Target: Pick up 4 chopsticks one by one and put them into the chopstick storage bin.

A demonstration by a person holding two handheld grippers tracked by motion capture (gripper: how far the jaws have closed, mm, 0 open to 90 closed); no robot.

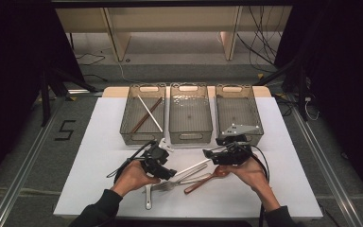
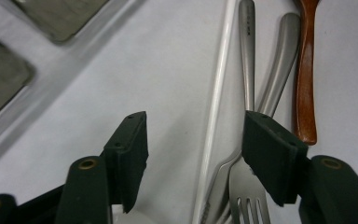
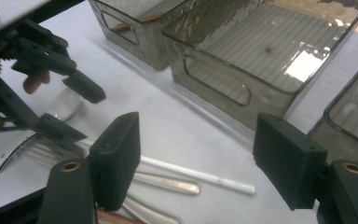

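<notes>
Sorting looks barely begun: the far-left smoked plastic bin point(image 1: 143, 113) holds two chopsticks, while the cutlery heap near the front remains. The left gripper point(image 2: 193, 140), jaws spread, straddles the white chopstick point(image 2: 216, 107) and steel fork point(image 2: 248, 184); the right gripper point(image 3: 196, 161) hovers spread beside it, gripping nothing.

Even overhead light brightens the white table point(image 1: 283, 156) against dark surroundings. A square glare patch sits at two o'clock on the middle bin point(image 3: 261, 56) in the right gripper view. Near jaws and bin edges look soft; shadows are faint.
</notes>
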